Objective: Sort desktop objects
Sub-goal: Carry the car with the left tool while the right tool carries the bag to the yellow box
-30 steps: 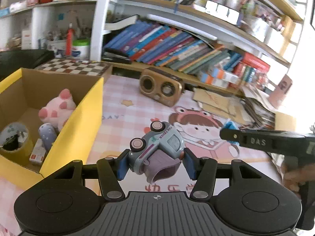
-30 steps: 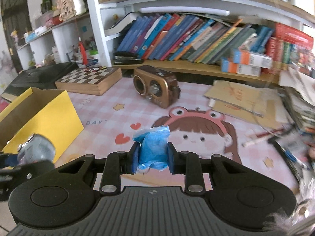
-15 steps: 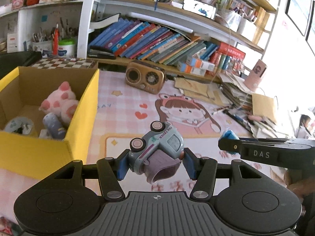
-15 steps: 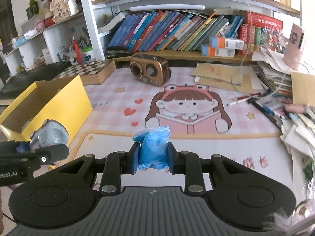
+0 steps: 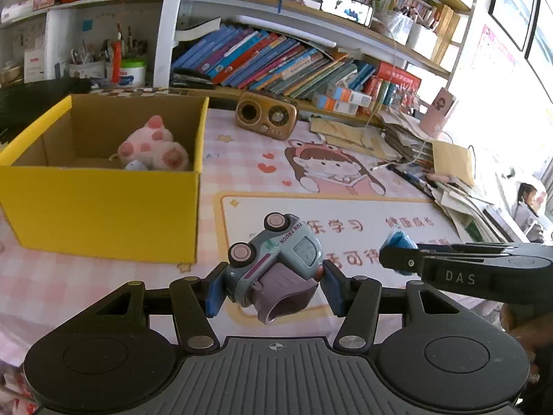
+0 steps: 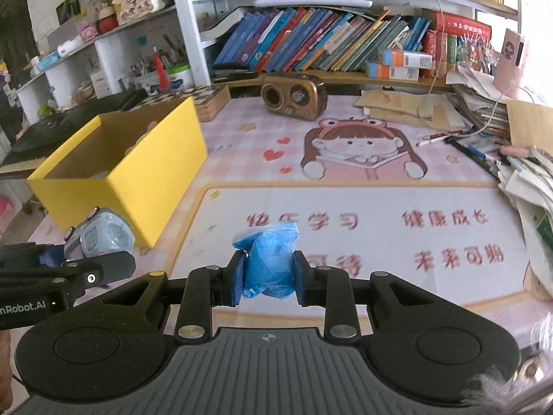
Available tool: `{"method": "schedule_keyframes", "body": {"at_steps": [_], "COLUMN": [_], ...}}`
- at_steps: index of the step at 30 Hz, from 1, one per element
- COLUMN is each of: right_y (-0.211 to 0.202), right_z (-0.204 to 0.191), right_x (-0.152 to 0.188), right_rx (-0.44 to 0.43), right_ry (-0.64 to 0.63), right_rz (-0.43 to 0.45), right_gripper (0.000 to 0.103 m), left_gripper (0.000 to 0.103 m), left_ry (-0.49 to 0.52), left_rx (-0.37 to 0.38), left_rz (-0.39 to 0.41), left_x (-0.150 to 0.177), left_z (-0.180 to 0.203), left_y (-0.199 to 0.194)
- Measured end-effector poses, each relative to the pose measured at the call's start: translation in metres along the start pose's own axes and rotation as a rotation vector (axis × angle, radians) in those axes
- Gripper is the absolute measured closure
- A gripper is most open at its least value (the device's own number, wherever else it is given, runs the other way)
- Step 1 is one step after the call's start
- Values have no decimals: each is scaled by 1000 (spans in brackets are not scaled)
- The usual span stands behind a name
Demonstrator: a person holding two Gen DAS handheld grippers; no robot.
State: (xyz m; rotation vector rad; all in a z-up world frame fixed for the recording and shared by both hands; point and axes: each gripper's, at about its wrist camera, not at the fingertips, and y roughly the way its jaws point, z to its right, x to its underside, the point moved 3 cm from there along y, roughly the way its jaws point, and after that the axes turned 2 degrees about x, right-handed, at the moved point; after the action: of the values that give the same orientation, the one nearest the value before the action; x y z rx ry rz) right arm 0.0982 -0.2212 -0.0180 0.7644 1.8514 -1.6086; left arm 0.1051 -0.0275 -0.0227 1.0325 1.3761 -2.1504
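My left gripper (image 5: 271, 288) is shut on a grey-blue toy truck (image 5: 276, 263) that lies on its side, wheels up, above the pink desk mat (image 5: 311, 186). My right gripper (image 6: 266, 276) is shut on a crumpled blue plastic packet (image 6: 268, 263). In the left wrist view the right gripper (image 5: 397, 257) reaches in from the right with the blue packet (image 5: 399, 240) at its tip. The toy truck (image 6: 100, 233) shows at the lower left of the right wrist view. A yellow cardboard box (image 5: 103, 207) stands to the left, holding a pink plush toy (image 5: 152, 145).
A brown retro radio (image 5: 266, 116) sits at the mat's far edge under a shelf of books (image 5: 276, 62). A chessboard (image 6: 193, 98) lies behind the box. Stacked papers and pens (image 6: 501, 145) crowd the right side. A person (image 5: 527, 200) is at the far right.
Both grippers have pulled back from the shelf, away from the box, each still holding its object. The box and radio look farther off, and more of the near mat shows.
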Motion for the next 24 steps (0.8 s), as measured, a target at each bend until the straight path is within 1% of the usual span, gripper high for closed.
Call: {"method": "schedule_keyframes", "body": {"at_steps": [12,19,24], "right_y": [-26,-34,-38], "right_z": [-40,-56,-66], "right_x": [36,47,49], "right_rx": [-26,-43,-58], "right_ry": [-5,-26,-43], "right_rz": [-36,-50,-51], "right_gripper": [77,77,77], "left_gripper": [48,48,48], "left_ry": [-11,-17,-32], "left_rx": [4,4,-8], "left_rz": [-10,-9,-1], "left_x": [26,37,42], "left_z": [-15,-19,-24], "left_y": [-35,-48,-56]}}
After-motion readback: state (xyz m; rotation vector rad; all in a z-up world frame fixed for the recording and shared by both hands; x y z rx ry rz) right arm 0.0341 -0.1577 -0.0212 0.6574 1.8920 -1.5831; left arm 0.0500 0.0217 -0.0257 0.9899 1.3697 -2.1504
